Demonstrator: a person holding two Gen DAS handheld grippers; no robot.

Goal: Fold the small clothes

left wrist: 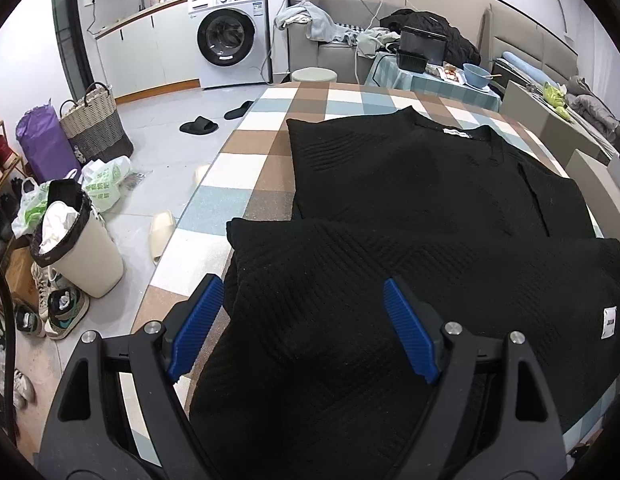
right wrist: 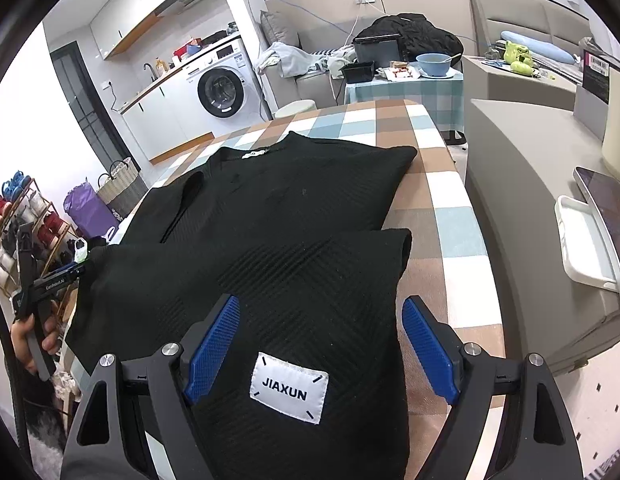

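A black knit top [left wrist: 409, 208] lies on the checked tablecloth [left wrist: 246, 184], its bottom part folded up over the body, collar at the far end. It also shows in the right wrist view [right wrist: 278, 208], with a white JIAXUN label [right wrist: 289, 390] near the fold. My left gripper [left wrist: 302, 320] is open, its blue pads either side of the near left part of the folded cloth. My right gripper [right wrist: 321, 348] is open, its blue pads either side of the label. The left gripper and hand show at the left of the right wrist view [right wrist: 50, 280].
Left of the table are a lined bin [left wrist: 74, 240], bags, a woven basket [left wrist: 96, 124], shoes and slippers [left wrist: 198, 126] on the floor. A washing machine [left wrist: 230, 36] stands behind. A grey sofa edge [right wrist: 529, 184] with a white tray [right wrist: 585, 248] lies right of the table.
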